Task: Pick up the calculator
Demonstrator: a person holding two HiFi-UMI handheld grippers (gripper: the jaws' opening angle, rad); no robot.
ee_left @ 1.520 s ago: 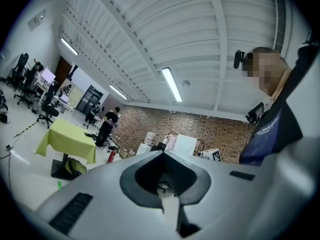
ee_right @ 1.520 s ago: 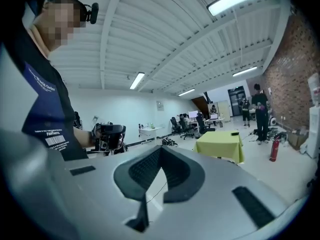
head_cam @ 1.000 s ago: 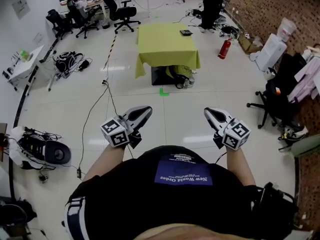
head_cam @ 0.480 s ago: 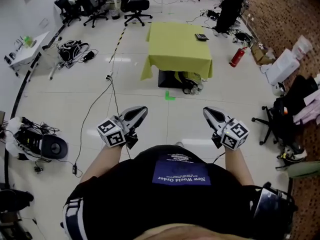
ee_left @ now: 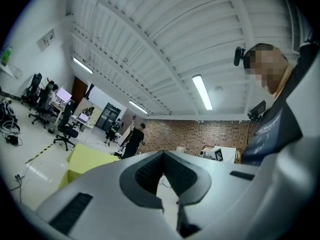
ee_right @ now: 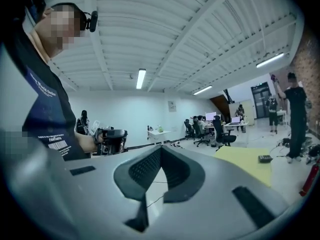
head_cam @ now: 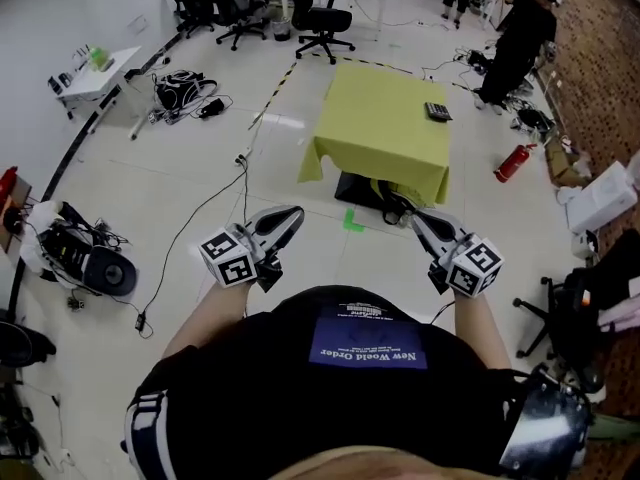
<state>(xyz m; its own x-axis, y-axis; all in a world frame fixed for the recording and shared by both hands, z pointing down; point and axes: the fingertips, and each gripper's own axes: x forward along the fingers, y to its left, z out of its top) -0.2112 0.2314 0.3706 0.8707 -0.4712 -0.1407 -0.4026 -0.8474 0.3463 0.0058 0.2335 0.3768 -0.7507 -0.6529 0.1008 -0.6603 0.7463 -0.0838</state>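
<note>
Tiled floor [head_cam: 150, 198], wide and open; a cable [head_cam: 190, 238] trails across it.

Table [head_cam: 385, 133] under a yellow-green cloth stands ahead, a little right of centre in the head view, well apart from the wearer; office chairs [head_cam: 325, 18] stand behind it; a person in black [head_cam: 515, 43] stands past its far right corner; a red fire extinguisher [head_cam: 512, 161] stands on the floor to its right.

Left gripper [head_cam: 288, 215] and right gripper [head_cam: 421, 219] are held low before the chest, roughly level, aimed toward the table; both have their jaws brought together at the tips, with nothing between them in either gripper view, only room beyond.

Calculator [head_cam: 437, 111] is small and dark, lying flat on the cloth near the table's far right edge; nothing else on the cloth that I can make out; it shows off to the right in the right gripper view.

Progress, as I judge it — approach only; no part of the pick is done. Left to do: close the gap to the table, open one gripper, set its jaws either side of the calculator, close, lift. The right gripper looks the likelier — the calculator lies on its side.
</note>
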